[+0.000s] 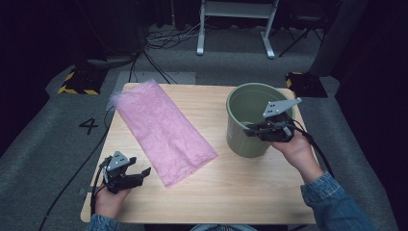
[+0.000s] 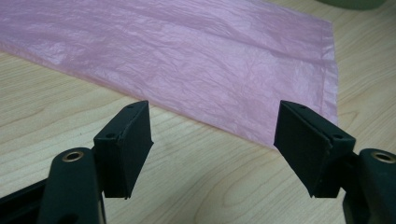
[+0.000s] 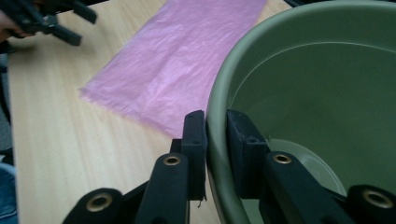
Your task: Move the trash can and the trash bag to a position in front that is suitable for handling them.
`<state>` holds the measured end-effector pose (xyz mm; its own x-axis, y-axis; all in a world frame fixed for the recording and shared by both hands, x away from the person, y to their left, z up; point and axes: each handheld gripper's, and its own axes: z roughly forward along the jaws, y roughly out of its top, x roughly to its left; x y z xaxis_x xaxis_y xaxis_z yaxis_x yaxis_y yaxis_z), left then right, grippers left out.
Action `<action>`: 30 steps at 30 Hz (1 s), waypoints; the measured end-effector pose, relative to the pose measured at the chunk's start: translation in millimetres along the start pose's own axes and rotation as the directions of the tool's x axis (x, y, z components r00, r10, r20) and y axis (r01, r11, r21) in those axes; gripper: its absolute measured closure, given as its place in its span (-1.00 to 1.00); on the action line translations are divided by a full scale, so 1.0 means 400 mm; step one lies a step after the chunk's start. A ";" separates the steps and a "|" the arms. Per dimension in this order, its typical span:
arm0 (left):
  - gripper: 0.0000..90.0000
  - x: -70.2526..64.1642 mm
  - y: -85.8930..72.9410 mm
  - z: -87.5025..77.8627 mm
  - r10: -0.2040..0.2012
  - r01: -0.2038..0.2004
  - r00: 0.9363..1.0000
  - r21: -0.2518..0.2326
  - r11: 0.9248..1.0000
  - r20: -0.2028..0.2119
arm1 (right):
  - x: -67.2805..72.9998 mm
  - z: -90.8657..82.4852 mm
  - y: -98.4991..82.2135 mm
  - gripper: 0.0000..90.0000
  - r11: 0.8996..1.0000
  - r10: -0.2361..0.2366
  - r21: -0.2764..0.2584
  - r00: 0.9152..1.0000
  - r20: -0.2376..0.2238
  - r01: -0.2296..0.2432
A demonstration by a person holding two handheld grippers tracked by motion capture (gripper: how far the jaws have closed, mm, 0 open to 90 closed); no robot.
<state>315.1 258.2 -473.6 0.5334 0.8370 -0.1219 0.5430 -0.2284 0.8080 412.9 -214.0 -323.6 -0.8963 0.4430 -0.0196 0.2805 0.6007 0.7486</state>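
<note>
Two tools on the tabletop (image 1: 231, 192), one in each of your hands.

Right tool (image 3: 216, 140): jaws clamped on the bucket (image 1: 250, 120) rim, one jaw outside the wall, one inside, pads pressing both faces. In the high view that tool (image 1: 252, 129) sits at the bucket's near right edge, your right hand (image 1: 297, 149) behind it, cable trailing back along your denim sleeve (image 1: 332, 202).

Bucket: green, upright, right half of the tabletop, near the far right corner. Nothing visible inside it from the right gripper view, just the bare bottom.

Left tool (image 2: 212, 140): jaws wide apart, nothing between them, pointing at the bag's near end. In the high view it (image 1: 142, 174) rests at the near left of the tabletop in your left hand (image 1: 110, 199), just short of the bag, not touching it.

Bag (image 1: 161, 130): pink, thin plastic, crinkled, lying flat and diagonal from the far left corner toward the middle of the tabletop. Its near end stops close to the bucket base; contact I cannot tell. Same bag shows in the left gripper view (image 2: 187, 60), sealed edge toward the right jaw.

Floor (image 1: 43, 154): grey carpet with a "4" (image 1: 88, 126) marked left of the tabletop.
</note>
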 end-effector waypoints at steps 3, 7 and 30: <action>-0.39 0.004 0.001 0.004 0.001 -0.001 1.000 0.006 1.000 -0.012 | 0.036 -0.012 -0.009 0.70 1.000 -0.017 0.001 1.000 -0.022 0.017; -0.38 0.013 0.000 0.010 -0.006 0.006 1.000 0.015 1.000 -0.025 | 0.081 -0.024 -0.020 0.69 0.999 -0.040 0.002 0.998 -0.054 0.040; -0.38 0.037 0.019 0.041 -0.015 0.017 0.999 0.037 0.999 -0.051 | 0.304 -0.042 -0.027 0.58 0.988 -0.149 0.010 0.965 -0.215 0.155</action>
<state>337.7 260.9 -478.8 0.4911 0.8648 -0.1042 0.5753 -0.2322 0.7843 294.9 -177.9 -322.9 -0.9807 0.1953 0.0118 0.1419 0.6682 0.7303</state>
